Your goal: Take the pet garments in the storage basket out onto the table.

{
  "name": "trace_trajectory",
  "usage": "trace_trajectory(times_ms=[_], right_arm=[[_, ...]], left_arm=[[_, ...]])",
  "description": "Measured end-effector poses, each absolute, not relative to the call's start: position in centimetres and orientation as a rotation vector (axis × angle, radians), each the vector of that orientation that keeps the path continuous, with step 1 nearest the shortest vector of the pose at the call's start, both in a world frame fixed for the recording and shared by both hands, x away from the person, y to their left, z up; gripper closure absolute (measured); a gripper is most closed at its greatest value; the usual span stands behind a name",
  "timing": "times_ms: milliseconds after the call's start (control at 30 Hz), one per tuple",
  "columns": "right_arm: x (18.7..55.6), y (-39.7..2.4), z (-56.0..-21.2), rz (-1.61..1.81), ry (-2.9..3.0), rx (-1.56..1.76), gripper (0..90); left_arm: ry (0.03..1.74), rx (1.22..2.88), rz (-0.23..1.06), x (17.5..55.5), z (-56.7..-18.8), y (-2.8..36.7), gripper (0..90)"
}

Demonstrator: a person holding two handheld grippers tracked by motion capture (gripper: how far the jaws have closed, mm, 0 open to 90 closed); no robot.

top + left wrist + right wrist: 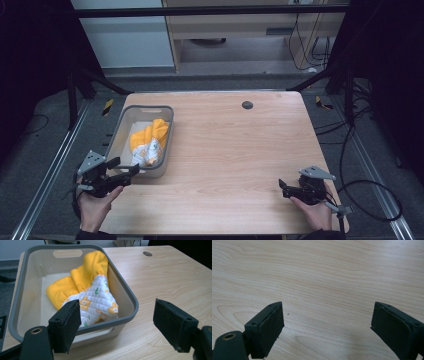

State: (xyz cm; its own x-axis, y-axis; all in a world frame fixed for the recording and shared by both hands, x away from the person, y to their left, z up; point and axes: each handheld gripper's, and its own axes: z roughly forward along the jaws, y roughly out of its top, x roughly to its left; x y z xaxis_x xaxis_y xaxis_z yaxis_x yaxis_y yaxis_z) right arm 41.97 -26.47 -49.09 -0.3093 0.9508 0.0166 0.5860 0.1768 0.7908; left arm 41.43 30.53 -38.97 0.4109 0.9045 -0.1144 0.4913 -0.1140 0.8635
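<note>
A grey plastic bin stands at the left side of the wooden table. In it lies a crumpled cloth, yellow on one side and white quilted with a flower print on the other. My left gripper is open just in front of the bin's near wall, its jaws wide apart with nothing between them. My right gripper is open low over bare wood at the table's front right, holding nothing.
A small dark round hole sits near the table's far edge. Cables lie on the floor to the right. Metal frame legs stand at the far corners. The bin has a handle slot in its far wall.
</note>
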Motion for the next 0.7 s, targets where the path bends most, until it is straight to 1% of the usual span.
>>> trace_trajectory(times_ms=[200,700], right_arm=[[41.9,-26.5,-49.1,0.982,1.967,1.444,11.0],[41.9,-26.6,-49.1,0.983,1.961,1.443,11.0]], left_arm=[[1.209,1.769,0.585,42.3,-38.6,30.3,21.7],[1.211,1.786,0.565,44.1,-38.6,29.8,21.6]])
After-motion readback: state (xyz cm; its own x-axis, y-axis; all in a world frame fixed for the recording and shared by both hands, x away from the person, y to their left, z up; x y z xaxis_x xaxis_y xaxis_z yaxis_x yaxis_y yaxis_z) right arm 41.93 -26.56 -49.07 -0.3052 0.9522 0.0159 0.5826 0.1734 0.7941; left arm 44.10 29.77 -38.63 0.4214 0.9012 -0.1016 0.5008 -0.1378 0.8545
